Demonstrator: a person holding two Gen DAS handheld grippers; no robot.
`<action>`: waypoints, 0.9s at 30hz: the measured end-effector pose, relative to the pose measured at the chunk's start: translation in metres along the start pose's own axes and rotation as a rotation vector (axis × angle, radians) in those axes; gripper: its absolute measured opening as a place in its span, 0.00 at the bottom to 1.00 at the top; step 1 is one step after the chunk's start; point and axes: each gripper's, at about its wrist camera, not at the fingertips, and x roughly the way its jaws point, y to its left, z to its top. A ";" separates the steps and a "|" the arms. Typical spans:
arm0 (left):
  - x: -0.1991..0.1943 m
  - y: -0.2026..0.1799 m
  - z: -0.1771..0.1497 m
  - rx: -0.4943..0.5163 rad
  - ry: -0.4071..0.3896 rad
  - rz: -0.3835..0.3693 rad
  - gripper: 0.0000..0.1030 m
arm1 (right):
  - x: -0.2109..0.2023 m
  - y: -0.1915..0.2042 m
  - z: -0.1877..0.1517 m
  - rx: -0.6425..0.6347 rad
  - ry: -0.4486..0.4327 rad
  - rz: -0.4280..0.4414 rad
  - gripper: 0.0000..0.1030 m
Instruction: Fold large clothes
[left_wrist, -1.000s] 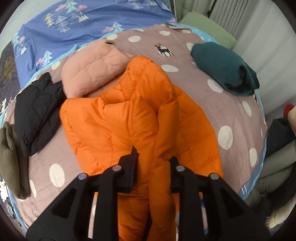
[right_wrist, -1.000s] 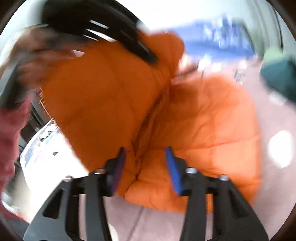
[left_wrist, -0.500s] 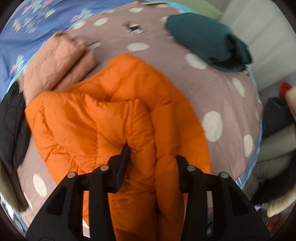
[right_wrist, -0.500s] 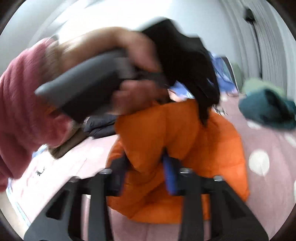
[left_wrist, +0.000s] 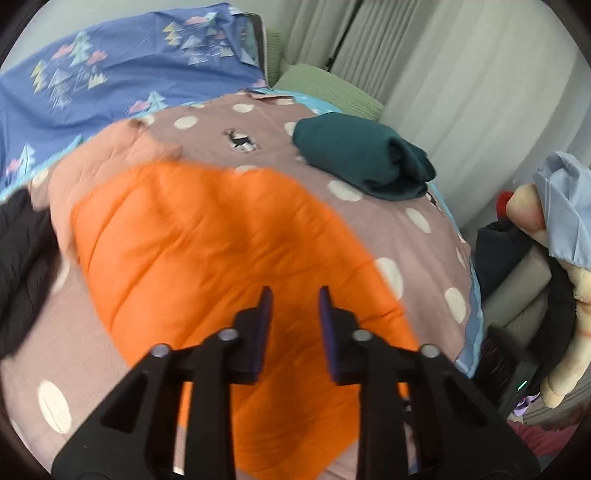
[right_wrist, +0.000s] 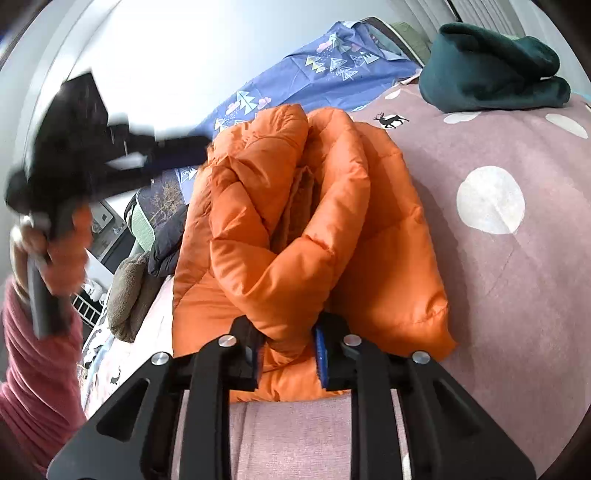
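Note:
An orange puffer jacket (left_wrist: 207, 251) lies on a mauve polka-dot bedspread (left_wrist: 417, 236). In the left wrist view my left gripper (left_wrist: 294, 299) is open and empty, raised above the jacket, which looks blurred. In the right wrist view my right gripper (right_wrist: 288, 343) is shut on a bunched fold of the orange jacket (right_wrist: 295, 236), held near the bed's front edge. The left gripper (right_wrist: 85, 155) shows blurred and lifted at the left of that view.
A folded dark green garment (left_wrist: 362, 155) lies at the bed's far right. A pink jacket (left_wrist: 110, 155) and a black garment (left_wrist: 22, 258) lie at the left. A blue tree-print pillow (left_wrist: 110, 74) is behind. Piled clothes (left_wrist: 517, 258) stand off the right edge.
My left gripper let go of the orange jacket, opened and lifted away. My right gripper closed on a fold of the jacket, which now lies flatter.

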 end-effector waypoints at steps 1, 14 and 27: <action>0.005 0.006 -0.007 0.012 -0.011 0.012 0.20 | 0.002 -0.005 -0.001 -0.006 0.003 -0.005 0.27; 0.079 -0.014 -0.028 0.215 0.022 0.188 0.19 | -0.039 0.035 0.017 -0.442 -0.207 -0.259 0.44; 0.100 0.006 -0.040 0.180 -0.010 0.060 0.20 | 0.022 -0.038 0.016 -0.170 0.034 -0.352 0.25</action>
